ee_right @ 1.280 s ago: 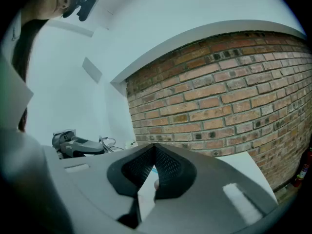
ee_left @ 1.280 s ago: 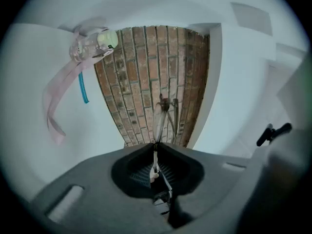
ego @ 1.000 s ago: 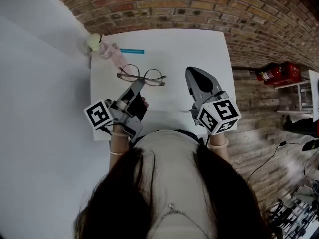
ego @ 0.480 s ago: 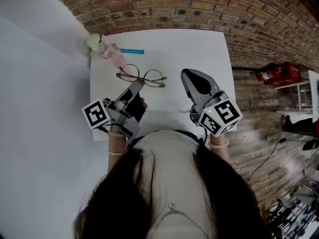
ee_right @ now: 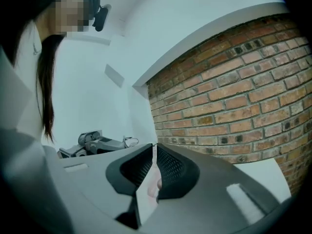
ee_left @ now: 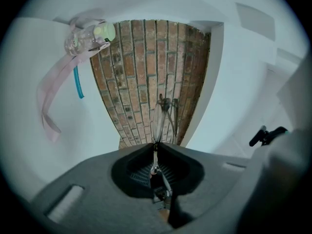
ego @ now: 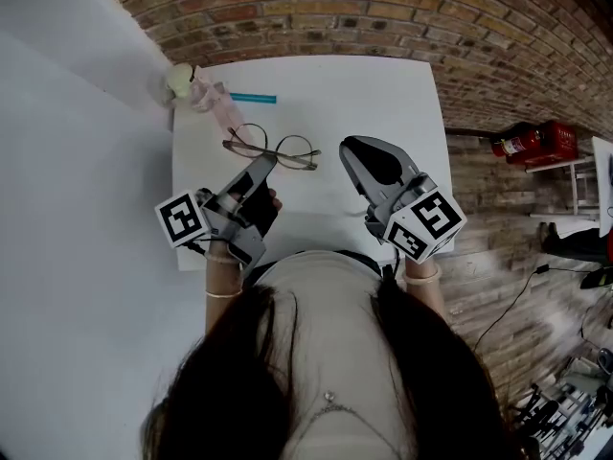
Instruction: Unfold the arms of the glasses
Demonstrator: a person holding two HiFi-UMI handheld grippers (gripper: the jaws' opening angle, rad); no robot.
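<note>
Two grippers come first. The left gripper (ego: 261, 167) pinches one arm of the glasses (ego: 280, 148) over the white table (ego: 374, 94). The right gripper (ego: 347, 152), just beside them, is closed on nothing. Farther off lies a blue stick (ego: 253, 99).

Bench (ego: 383, 94) directly ahead of the person, floor beyond and to its right. Glasses (ego: 273, 148) at bench's left-centre, one arm between the left gripper (ego: 261, 166) jaws. Right gripper (ego: 351, 153) just right of the glasses, apart from them. Pen (ego: 253, 99) behind the glasses. Far left corner: what may be a small bottle (ego: 182, 81). Fire extinguisher (ego: 525, 140) on the floor, well right of the bench.
</note>
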